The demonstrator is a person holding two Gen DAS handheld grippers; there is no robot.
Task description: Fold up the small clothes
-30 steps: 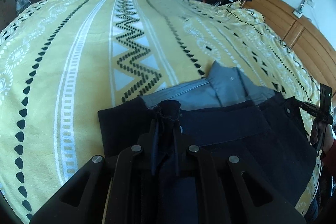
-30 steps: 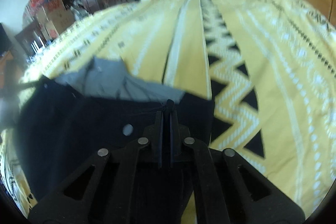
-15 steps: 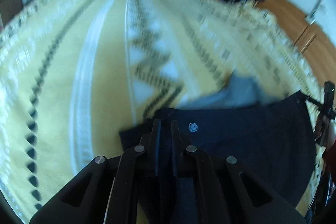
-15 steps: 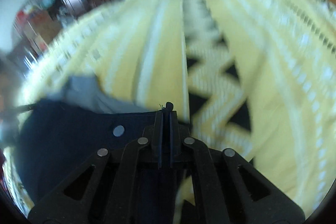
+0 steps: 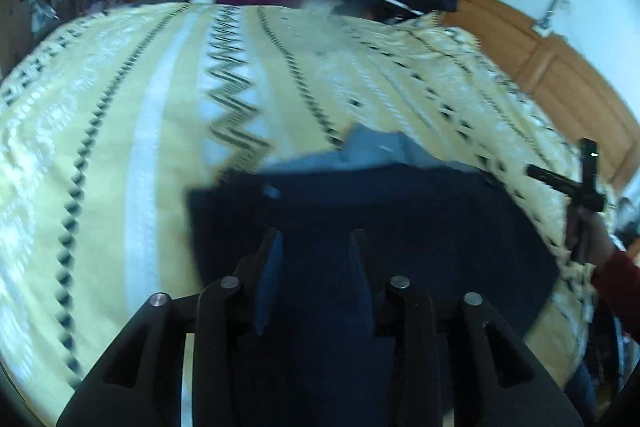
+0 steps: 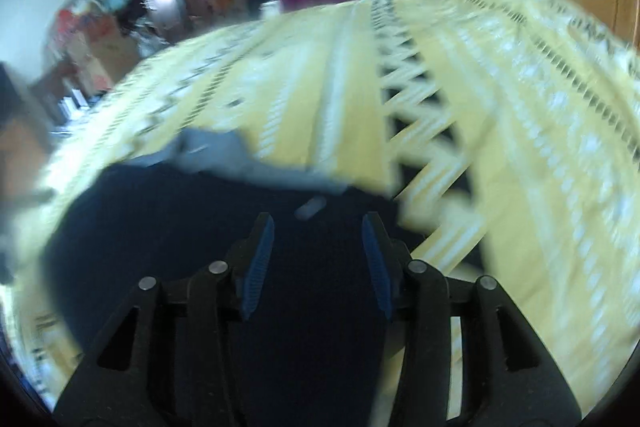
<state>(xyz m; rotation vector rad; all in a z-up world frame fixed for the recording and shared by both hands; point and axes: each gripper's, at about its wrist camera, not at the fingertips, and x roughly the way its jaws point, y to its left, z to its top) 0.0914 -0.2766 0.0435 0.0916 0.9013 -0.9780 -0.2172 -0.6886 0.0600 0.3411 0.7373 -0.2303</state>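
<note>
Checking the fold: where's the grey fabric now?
In both wrist views the grey fabric peeks out past the far edge of the navy garment on the yellow bedspread.

Left tool (image 5: 314, 241) agape, right tool (image 6: 318, 229) agape (both empty)

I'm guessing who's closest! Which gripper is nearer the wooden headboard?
Right. The right gripper sits at the dark garment's edge on the headboard side; the left gripper is over the garment's other end, farther away.
</note>
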